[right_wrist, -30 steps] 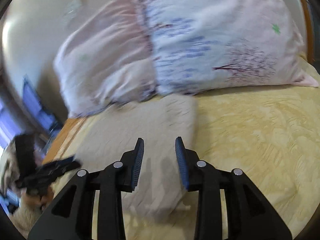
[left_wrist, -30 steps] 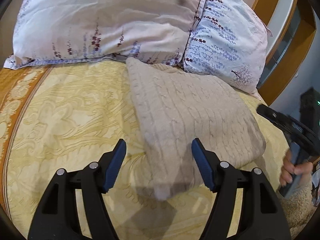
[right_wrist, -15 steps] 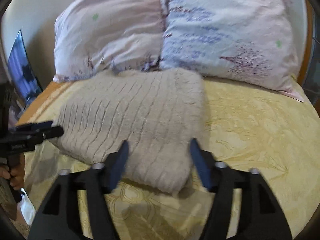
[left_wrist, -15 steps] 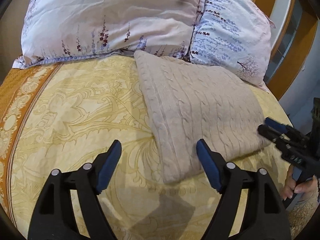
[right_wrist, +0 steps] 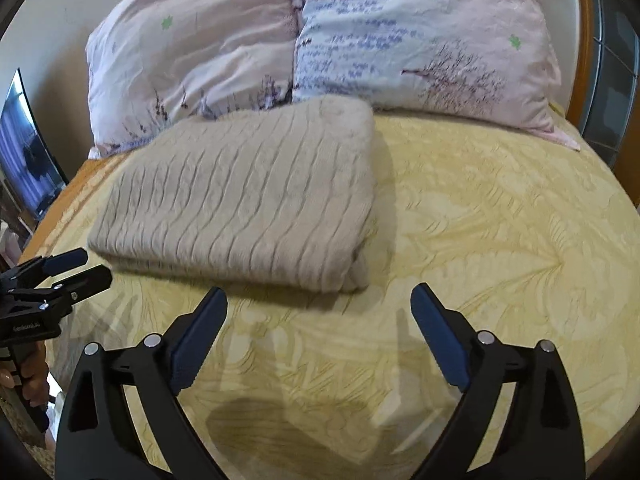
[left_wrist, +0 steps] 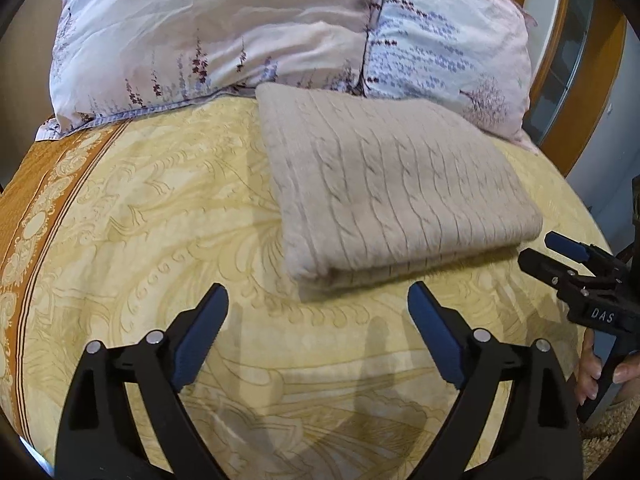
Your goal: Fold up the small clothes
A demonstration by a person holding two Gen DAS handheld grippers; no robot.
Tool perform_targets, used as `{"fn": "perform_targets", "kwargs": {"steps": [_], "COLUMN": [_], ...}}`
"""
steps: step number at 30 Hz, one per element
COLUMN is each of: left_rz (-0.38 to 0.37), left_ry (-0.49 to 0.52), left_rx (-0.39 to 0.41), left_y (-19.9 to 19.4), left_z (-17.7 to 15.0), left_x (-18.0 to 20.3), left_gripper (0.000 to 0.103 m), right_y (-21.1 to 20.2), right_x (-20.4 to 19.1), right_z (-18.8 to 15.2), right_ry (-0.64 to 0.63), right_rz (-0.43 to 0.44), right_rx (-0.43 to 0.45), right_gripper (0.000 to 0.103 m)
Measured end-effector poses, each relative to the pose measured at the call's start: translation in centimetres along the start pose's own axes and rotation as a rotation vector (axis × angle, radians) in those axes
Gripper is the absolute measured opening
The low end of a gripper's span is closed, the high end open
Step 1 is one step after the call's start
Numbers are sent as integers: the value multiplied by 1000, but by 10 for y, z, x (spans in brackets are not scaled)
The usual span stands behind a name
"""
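bed: yellow patterned bedspread [left_wrist: 160,208] covers basically the whole surface, with an orange ornamental border strip [left_wrist: 36,200] running down the left edge in the left wrist view

pillows: two of them propped side by side at the head end, a pinkish floral pillow [left_wrist: 208,28] and a bluish floral pillow [left_wrist: 444,40]; they sit right behind the clothing and touch its far edge

sweater: the beige cable-knit sweater [left_wrist: 396,184] is lying folded into a neat rectangle on the bedspread, far corner tucked up against the seam between the pillows, near folded edge facing the grippers

wooden frame: orange-brown headboard or door frame [left_wrist: 560,60] behind the bluish pillow, can't tell which

screen: a dark monitor-ish panel [right_wrist: 24,156] off the left side of the bed in the right wrist view

left gripper [left_wrist: 318,330]: jaws spreading wider right now, nothing between them, hanging over bare bedspread just short of the sweater's near edge

right gripper [right_wrist: 320,330]: same deal, jaws spreading apart, nothing in them, hovering near the sweater's near right corner without touching

in the way: honestly nothing between either gripper and the sweater, just open bedspread with the grippers' shadows on it

hand: fingers [left_wrist: 590,376] wrapped round the right gripper's handle at the edge of the left wrist view
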State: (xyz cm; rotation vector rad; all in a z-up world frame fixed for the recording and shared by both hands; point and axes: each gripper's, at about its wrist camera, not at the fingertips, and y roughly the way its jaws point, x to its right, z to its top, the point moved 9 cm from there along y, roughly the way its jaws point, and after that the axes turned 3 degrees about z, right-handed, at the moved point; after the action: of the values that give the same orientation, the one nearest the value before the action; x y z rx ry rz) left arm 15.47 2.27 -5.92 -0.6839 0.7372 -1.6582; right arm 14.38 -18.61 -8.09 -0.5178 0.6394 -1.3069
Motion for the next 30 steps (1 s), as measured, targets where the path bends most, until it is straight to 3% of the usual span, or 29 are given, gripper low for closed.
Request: {"fn": "perform_targets", "kwargs": {"steps": [5, 12, 17, 30], "left_rz": [27, 75, 128, 128], "left_ry": [10, 29, 48, 37], "left_rx": [-32, -63, -60, -17], "left_y": [7, 16, 19, 20], "left_z": [-6, -11, -11, -10], "left_x": [5, 9, 9, 7], "left_gripper": [95, 101, 101, 101], "right_y": [11, 16, 15, 14], "right_x": [-7, -12, -10, -8], "right_z": [-11, -16, -19, -18], "right_ry": [20, -29, -21, -26], "right_rz": [-21, -114, -127, -127], "right_rx": [-56, -70, -65, -51], "right_gripper": [96, 98, 102, 102]}}
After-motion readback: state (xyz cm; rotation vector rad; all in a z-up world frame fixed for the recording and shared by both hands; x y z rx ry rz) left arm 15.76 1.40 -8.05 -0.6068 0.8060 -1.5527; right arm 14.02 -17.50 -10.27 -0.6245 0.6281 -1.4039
